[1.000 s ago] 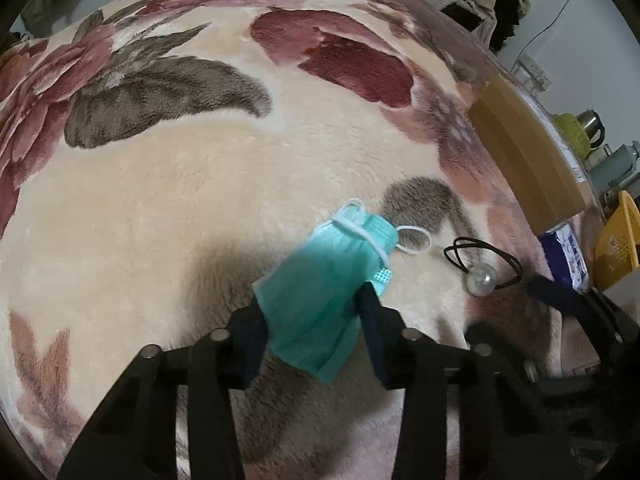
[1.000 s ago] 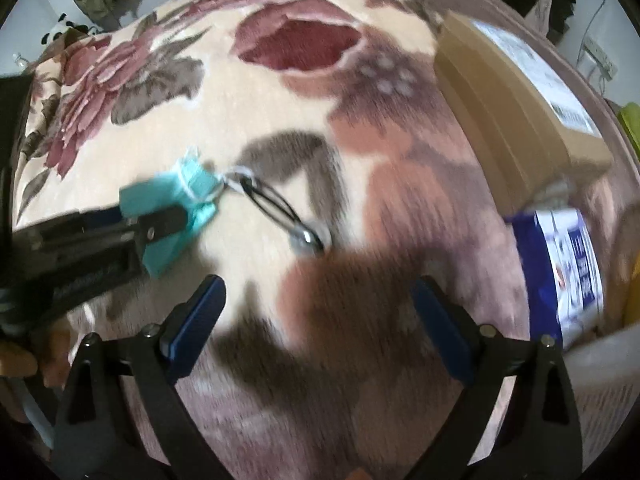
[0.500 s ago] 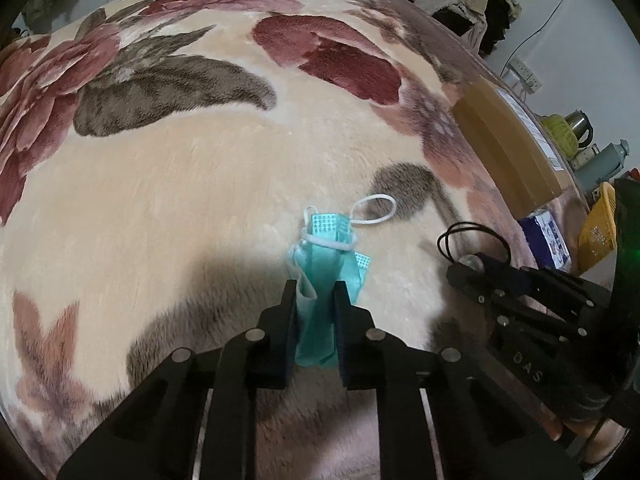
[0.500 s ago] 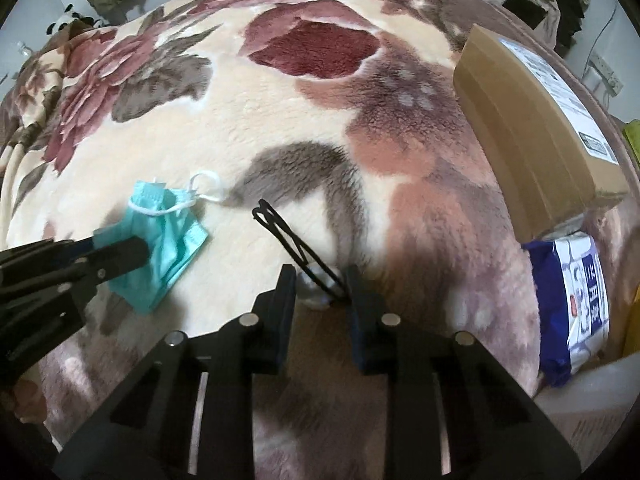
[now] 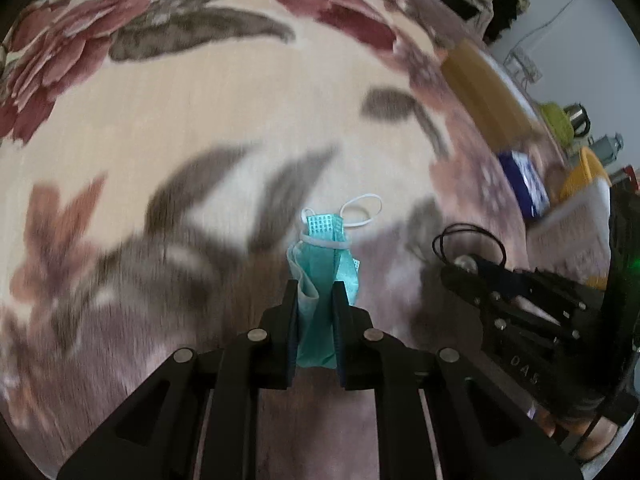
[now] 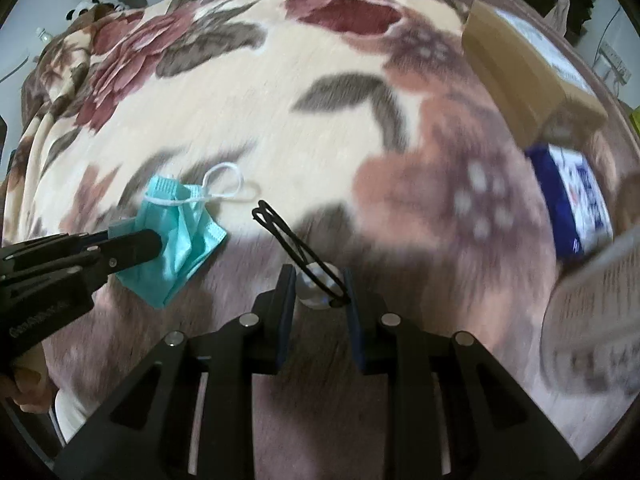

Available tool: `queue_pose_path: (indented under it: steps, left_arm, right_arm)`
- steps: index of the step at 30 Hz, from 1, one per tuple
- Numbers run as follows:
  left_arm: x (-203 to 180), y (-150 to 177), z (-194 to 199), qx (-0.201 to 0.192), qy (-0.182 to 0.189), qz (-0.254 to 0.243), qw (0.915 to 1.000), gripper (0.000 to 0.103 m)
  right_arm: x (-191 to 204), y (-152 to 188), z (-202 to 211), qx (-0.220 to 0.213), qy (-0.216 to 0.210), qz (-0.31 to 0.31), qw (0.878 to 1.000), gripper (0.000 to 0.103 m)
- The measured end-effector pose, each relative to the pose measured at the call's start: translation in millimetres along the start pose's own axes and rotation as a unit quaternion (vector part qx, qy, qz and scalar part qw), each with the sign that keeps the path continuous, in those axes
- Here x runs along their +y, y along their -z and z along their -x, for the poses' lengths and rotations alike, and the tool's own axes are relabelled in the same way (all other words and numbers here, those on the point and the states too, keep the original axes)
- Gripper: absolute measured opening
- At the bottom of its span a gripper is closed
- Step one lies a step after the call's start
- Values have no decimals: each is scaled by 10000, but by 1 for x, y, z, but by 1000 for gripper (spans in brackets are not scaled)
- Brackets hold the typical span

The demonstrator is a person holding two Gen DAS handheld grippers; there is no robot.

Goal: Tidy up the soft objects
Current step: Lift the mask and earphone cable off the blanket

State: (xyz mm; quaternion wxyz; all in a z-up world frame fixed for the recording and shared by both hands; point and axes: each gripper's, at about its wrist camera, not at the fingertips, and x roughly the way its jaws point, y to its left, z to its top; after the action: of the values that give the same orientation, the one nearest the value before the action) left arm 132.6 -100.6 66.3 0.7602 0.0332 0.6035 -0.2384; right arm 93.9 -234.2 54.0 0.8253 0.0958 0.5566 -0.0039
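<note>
Through the camera on my left gripper [image 5: 315, 300], I have the jaws pinched tight on the lower end of a folded green face mask [image 5: 322, 264], which hangs clear of the flowered blanket [image 5: 200, 128]; its white ear loops trail off the top. To the right of the mask I can see my right gripper [image 5: 466, 270] nosing in at a black hair tie [image 5: 468, 240]. Beyond that, far right of the mask, sit a cardboard box [image 5: 484, 88] and a blue packet [image 5: 524, 184]. Through the right camera, my right gripper [image 6: 319, 286] is nearly closed, holding the hair tie [image 6: 296, 240] by its clear round bead, the black loops sticking out toward the mask [image 6: 176, 236], which hangs just to the left in my left gripper [image 6: 154, 242]. The cardboard box [image 6: 520, 64] and blue packet [image 6: 576, 200] lie well to the right. I judge both pickups are made and I am at the carrying step. Next I need to bring each piece to its place without loosening, since the mask is limp and the bead could slip.
</note>
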Motion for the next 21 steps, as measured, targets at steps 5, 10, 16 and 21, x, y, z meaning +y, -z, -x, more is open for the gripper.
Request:
queue_pose_path:
  steps: [5, 10, 16, 21]
  left_arm:
    - [-3, 21, -15, 298, -98, -101, 9995, 39]
    - [1, 26, -35, 388, -106, 121, 9991, 44]
    - [4, 32, -28, 245, -68, 144, 9996, 22]
    - [0, 33, -12, 146, -73, -6, 9999, 19]
  right_arm:
    - [7, 19, -5, 173, -42, 73, 9998, 25]
    - [5, 26, -14, 320, -63, 39, 9995, 25]
    - [3, 26, -22, 412, -22, 43, 9991, 25]
    - [8, 26, -18, 268, -51, 113, 9996, 25]
